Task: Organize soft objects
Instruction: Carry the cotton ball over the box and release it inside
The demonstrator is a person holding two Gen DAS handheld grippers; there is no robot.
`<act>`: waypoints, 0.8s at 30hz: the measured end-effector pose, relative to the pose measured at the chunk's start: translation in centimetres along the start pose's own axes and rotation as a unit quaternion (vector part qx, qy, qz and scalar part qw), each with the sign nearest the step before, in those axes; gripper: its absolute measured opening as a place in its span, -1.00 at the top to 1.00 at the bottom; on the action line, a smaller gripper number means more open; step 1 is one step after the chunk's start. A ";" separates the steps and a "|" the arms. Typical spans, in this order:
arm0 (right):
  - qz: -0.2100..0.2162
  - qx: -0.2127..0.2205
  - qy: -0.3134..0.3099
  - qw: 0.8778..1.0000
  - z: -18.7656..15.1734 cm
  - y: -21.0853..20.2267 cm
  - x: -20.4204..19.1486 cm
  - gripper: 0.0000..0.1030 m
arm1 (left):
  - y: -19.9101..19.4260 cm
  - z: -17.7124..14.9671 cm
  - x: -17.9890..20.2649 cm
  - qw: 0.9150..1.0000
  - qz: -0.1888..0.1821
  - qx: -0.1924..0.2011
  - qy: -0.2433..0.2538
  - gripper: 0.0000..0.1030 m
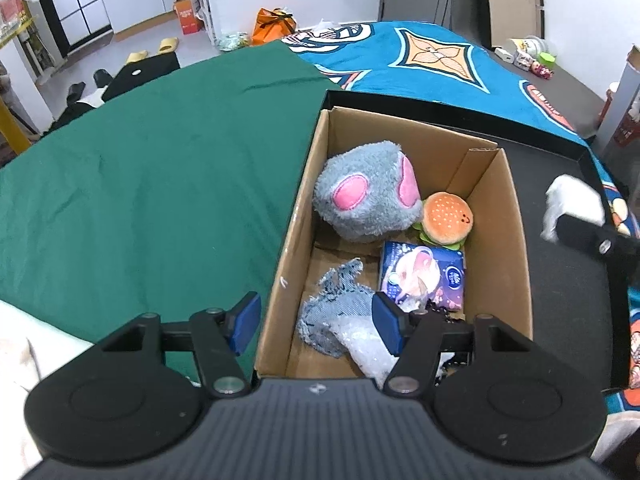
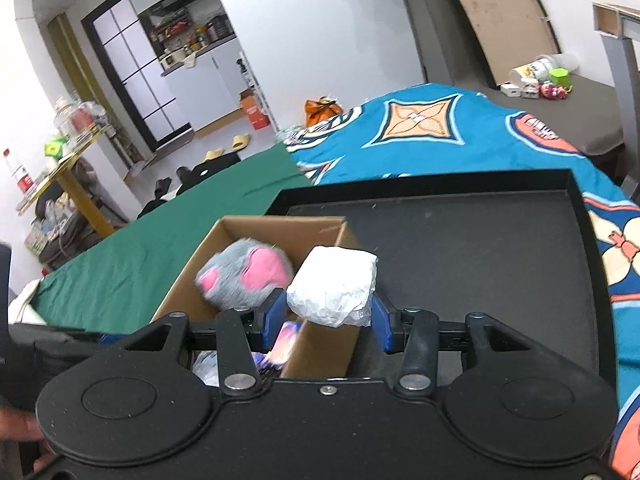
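Green cloth (image 1: 140, 184), blue patterned blanket (image 1: 440, 60), perhaps kitchen shelves (image 2: 188, 36) behind

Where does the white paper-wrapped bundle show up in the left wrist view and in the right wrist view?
Left wrist view: white bundle at the far right edge, blurred, held in the right tool, over the black tray.
Right wrist view: white bundle at centre, clamped between the blue pads of the right tool, above the box's near wall.
Shared landmark: the grey plush with pink patches inside the cardboard box.
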State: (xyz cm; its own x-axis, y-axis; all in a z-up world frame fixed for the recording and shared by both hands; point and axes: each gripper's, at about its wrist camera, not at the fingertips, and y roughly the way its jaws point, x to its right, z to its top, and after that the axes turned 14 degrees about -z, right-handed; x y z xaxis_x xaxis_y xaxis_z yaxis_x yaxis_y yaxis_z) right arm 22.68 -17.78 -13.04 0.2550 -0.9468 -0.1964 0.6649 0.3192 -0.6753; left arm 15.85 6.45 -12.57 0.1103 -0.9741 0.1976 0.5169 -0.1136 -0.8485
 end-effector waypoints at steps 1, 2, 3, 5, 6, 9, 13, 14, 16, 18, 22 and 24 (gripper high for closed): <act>0.002 -0.002 -0.002 1.000 -0.3 0.0 -0.3 0.13 | -0.1 -0.1 -0.1 1.000 -0.003 0.000 0.002 -0.14; 0.004 -0.003 -0.004 1.000 -0.5 -0.1 -0.6 0.13 | -0.2 -0.2 -0.1 1.000 -0.006 0.001 0.004 -0.13; 0.006 -0.004 -0.007 1.000 -0.7 -0.1 -0.9 0.13 | -0.3 -0.3 -0.2 1.000 -0.009 0.001 0.005 -0.13; 0.009 -0.005 -0.019 1.000 -1.0 -0.1 -1.6 0.13 | -0.4 -0.5 -0.4 1.000 -0.016 0.002 0.004 -0.12; 0.010 -0.004 -0.024 1.000 -1.1 -0.2 -1.9 0.13 | -0.4 -0.6 -0.5 1.000 -0.019 0.002 0.003 -0.09; 0.010 0.003 -0.037 0.999 -1.2 -0.5 -2.6 0.13 | -0.5 -0.9 -1.0 1.000 -0.029 0.002 0.000 0.01; 0.010 0.009 -0.050 0.999 -1.2 -0.6 -3.5 0.13 | -0.6 -1.2 -2.0 0.999 -0.038 0.005 -0.010 0.22; 0.010 0.011 -0.055 0.998 -1.3 -0.7 -3.8 0.12 | -0.6 -1.2 -2.3 0.999 -0.040 0.006 -0.012 0.29; 0.009 0.017 -0.065 0.998 -1.3 -0.8 -4.4 0.12 | -0.5 -1.4 -2.9 0.999 -0.046 0.007 -0.019 0.39; 0.008 0.018 -0.070 0.997 -1.3 -0.6 -5.0 0.12 | -0.6 -1.5 -3.3 0.998 -0.051 0.010 -0.023 0.51; 0.005 0.014 -0.083 0.996 -1.4 -0.1 -6.1 0.12 | -0.5 -1.6 -4.3 0.998 -0.058 0.016 -0.035 0.71; 0.002 0.013 -0.086 0.996 -1.5 0.2 -6.5 0.12 | -0.4 -1.7 -4.8 0.997 -0.063 0.016 -0.038 0.77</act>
State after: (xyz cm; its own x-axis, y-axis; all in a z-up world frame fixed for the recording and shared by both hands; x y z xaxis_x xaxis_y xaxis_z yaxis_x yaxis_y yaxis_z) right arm 20.12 -11.60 -12.94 0.3731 -0.9250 -0.0721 0.6811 0.3258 -0.6557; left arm 13.70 10.81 -14.03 0.1054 -0.9349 0.3389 0.5574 -0.2267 -0.7987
